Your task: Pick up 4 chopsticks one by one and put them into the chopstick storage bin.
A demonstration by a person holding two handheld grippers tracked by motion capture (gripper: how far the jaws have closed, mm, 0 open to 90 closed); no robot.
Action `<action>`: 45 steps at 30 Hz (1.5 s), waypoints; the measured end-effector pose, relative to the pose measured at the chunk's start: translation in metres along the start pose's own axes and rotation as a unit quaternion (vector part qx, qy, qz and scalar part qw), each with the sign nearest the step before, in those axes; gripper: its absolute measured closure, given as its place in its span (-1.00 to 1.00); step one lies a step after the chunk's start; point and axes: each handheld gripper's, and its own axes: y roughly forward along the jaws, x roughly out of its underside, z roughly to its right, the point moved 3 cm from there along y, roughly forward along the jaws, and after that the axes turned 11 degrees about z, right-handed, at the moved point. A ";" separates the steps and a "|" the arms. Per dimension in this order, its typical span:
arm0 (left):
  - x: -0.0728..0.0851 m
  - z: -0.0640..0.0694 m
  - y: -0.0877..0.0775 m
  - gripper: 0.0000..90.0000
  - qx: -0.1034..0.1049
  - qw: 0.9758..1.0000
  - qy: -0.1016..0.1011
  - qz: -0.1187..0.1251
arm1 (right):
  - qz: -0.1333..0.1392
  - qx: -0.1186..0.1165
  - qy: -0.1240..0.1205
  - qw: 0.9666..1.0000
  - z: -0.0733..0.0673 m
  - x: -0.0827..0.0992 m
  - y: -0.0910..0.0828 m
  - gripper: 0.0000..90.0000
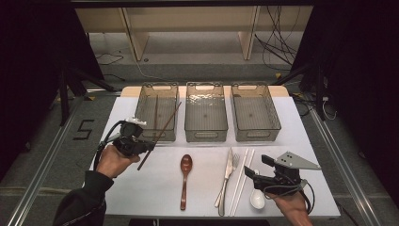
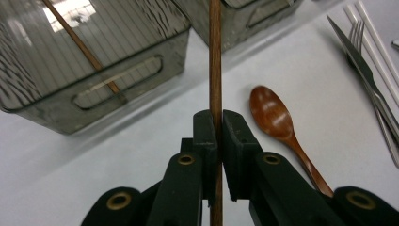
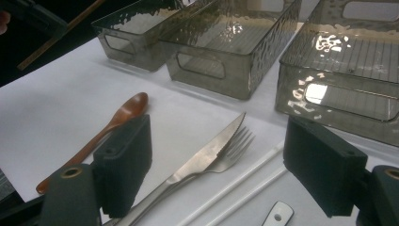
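Black jaws of the left gripper (image 2: pixel 217 141) sit at the bottom of its own view, clamped on a brown chopstick (image 2: pixel 215 56) that runs straight up the frame. From above, that chopstick (image 1: pixel 159 136) slants from centre-left toward the left bin (image 1: pixel 157 111) — where a second stick (image 2: pixel 82 47) lies inside. Lower right in the high view, the right gripper (image 1: pixel 260 167) hovers with jaws apart; its own view frames knife (image 3: pixel 202 160), fork (image 3: pixel 235 146) and wooden spoon (image 3: pixel 113 120) between them.
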 end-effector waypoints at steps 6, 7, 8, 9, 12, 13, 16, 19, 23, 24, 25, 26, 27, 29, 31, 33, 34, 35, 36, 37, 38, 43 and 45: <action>-0.008 -0.012 0.003 0.86 -0.008 1.000 -0.013 0.018 | 0.000 0.001 0.002 1.000 0.000 0.000 0.000 -0.44; -0.010 -0.014 0.004 0.86 -0.008 1.000 -0.017 0.020 | -0.001 0.000 0.001 1.000 0.000 0.000 0.000 -0.44; -0.011 -0.016 0.005 0.86 -0.007 1.000 -0.018 0.023 | -0.001 0.000 0.001 1.000 0.000 0.000 0.000 -0.44; -0.013 -0.018 0.006 0.86 -0.008 0.999 -0.021 0.025 | -0.001 0.000 0.001 1.000 0.000 0.000 0.000 -0.44; -0.019 -0.025 0.009 0.86 -0.007 0.999 -0.032 0.034 | 0.000 0.000 0.002 1.000 0.001 0.000 0.000 -0.44; -0.021 -0.028 0.010 0.86 -0.007 0.999 -0.031 0.035 | -0.001 0.000 0.002 1.000 0.000 0.000 0.000 -0.44; -0.029 -0.034 0.012 0.86 -0.012 0.998 -0.039 0.043 | 0.000 0.000 0.003 1.000 0.001 0.000 0.000 -0.44; -0.036 -0.041 0.015 0.87 -0.018 0.998 -0.043 0.049 | 0.000 0.000 0.002 1.000 0.001 0.000 0.000 -0.44; -0.048 -0.049 0.019 0.86 -0.028 0.997 -0.046 0.057 | 0.000 0.000 0.002 1.000 0.001 0.000 0.000 -0.44; -0.051 -0.050 0.020 0.86 -0.031 0.997 -0.046 0.059 | 0.001 0.000 0.003 1.000 0.001 0.000 0.000 -0.44; -0.054 -0.052 0.021 0.86 -0.032 0.997 -0.046 0.061 | 0.001 0.000 0.003 1.000 0.001 0.000 0.000 -0.44; -0.056 -0.054 0.022 0.86 -0.034 0.997 -0.044 0.062 | 0.001 0.000 0.003 1.000 0.001 0.000 0.000 -0.44; -0.059 -0.055 0.023 0.86 -0.035 0.997 -0.042 0.063 | 0.001 0.000 0.004 1.000 0.001 0.000 0.000 -0.44; -0.064 -0.059 0.025 0.86 -0.040 0.996 -0.043 0.067 | 0.001 0.000 0.003 1.000 0.002 0.000 -0.001 -0.44; -0.068 -0.062 0.029 0.86 -0.045 0.996 -0.042 0.068 | 0.001 0.000 0.003 1.000 0.002 0.000 -0.001 -0.44; -0.072 -0.067 0.032 0.86 -0.050 0.995 -0.043 0.070 | 0.002 0.000 0.003 1.000 0.002 0.000 -0.001 -0.44; -0.074 -0.069 0.034 0.86 -0.053 0.995 -0.042 0.071 | 0.002 0.000 0.003 1.000 0.002 0.000 -0.001 -0.44; -0.076 -0.071 0.036 0.86 -0.056 0.995 -0.042 0.071 | 0.001 0.000 0.003 1.000 0.002 0.000 -0.001 -0.44; -0.077 -0.073 0.038 0.86 -0.056 0.995 -0.042 0.071 | 0.002 0.000 0.003 1.000 0.002 0.000 -0.001 -0.44; -0.079 -0.076 0.041 0.86 -0.057 0.995 -0.044 0.071 | 0.002 -0.001 0.003 1.000 0.002 0.000 -0.001 -0.44; -0.081 -0.078 0.043 0.86 -0.060 0.995 -0.046 0.073 | 0.002 -0.001 0.003 1.000 0.002 0.000 -0.001 -0.44; -0.084 -0.088 0.057 0.86 -0.080 0.993 -0.045 0.068 | 0.003 -0.002 0.003 1.000 0.002 0.000 -0.001 -0.44; -0.084 -0.092 0.059 0.86 -0.084 0.993 -0.047 0.066 | 0.003 -0.002 0.004 1.000 0.002 0.000 -0.001 -0.44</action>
